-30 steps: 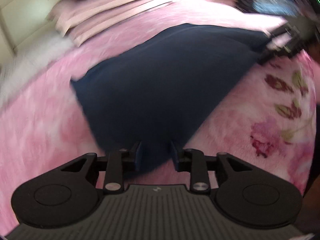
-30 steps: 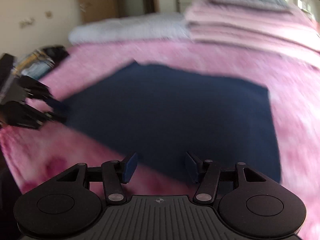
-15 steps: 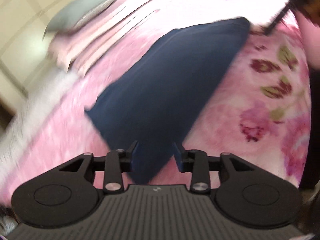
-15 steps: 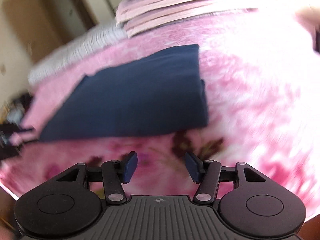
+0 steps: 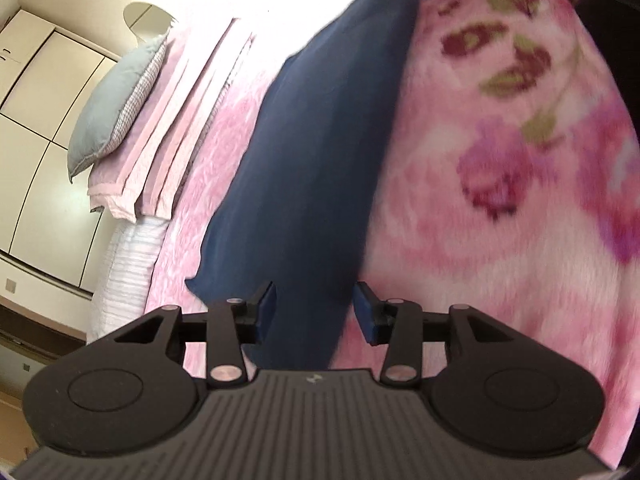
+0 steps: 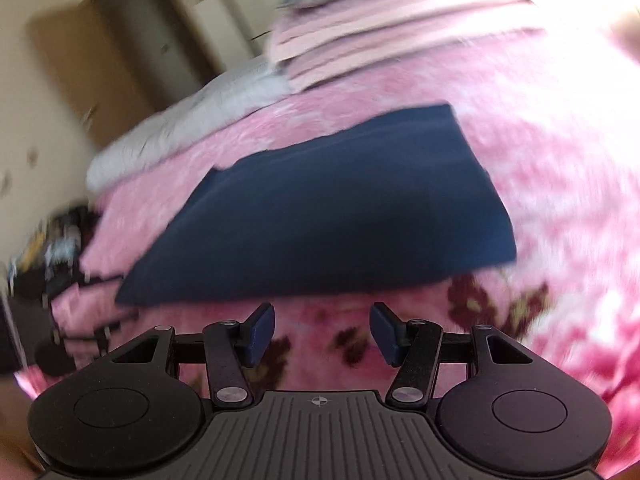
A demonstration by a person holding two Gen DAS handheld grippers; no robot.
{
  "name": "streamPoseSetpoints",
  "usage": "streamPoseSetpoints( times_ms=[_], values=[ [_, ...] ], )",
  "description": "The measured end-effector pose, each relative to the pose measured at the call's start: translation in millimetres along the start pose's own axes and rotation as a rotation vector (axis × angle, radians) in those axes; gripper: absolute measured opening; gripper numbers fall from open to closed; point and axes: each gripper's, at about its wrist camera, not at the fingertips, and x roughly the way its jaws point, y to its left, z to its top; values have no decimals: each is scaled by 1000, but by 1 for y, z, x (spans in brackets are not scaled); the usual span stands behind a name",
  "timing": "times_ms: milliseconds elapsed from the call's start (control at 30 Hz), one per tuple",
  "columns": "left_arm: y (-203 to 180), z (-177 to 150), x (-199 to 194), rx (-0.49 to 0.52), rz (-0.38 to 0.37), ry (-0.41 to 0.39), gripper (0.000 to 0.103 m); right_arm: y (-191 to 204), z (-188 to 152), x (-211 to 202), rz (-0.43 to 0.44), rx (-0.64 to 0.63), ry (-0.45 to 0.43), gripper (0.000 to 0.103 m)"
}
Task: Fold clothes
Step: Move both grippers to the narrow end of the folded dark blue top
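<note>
Navy cloth (image 5: 320, 152), folded flat into a long rectangle, lies on the pink flowered blanket (image 5: 500, 208) that covers the bed. Seen from the left wrist, the left tool (image 5: 315, 312) hangs over the cloth's near end, its jaws part open and just lately widening; the dark fabric shows in the gap between the two blue pads (image 5: 267, 312), yet neither pad presses on it, so nothing is gripped. From there the cloth runs away up the picture toward the far corner, where a dark bit of the other tool shows at the top edge. Seen from the right wrist, the right tool (image 6: 322, 334) stands with its jaws moderately wide and nothing between them, only blanket with dark red blossoms under the gap. Here the navy cloth (image 6: 328, 208) lies just ahead of the fingertips, its long near edge running across the view, apart from the pads. Beyond the cloth a stack of folded pink bedding (image 6: 400, 28) and a grey pillow (image 5: 112, 100) rest at the head of the bed. Both views are blurred.
</note>
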Motion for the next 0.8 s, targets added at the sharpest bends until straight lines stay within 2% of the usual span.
streamPoseSetpoints(
  times_ms=[200,300,400,467,633,800],
  values=[
    [2,30,8,0,-44,-63,41,-23,-1,-8,5,185,-37,56],
    [13,41,11,-46,-107,-101,42,-30,1,-8,18,281,-65,56],
    [42,46,20,-153,-188,-130,44,-33,8,-2,8,336,-87,56],
    [65,45,36,-222,-247,-150,47,-34,11,4,-6,358,-104,56],
    [109,43,88,-316,-390,-195,47,-35,21,16,-35,424,-128,57],
    [140,49,121,-416,-487,-125,47,-39,31,18,-68,535,-95,57]
  ],
)
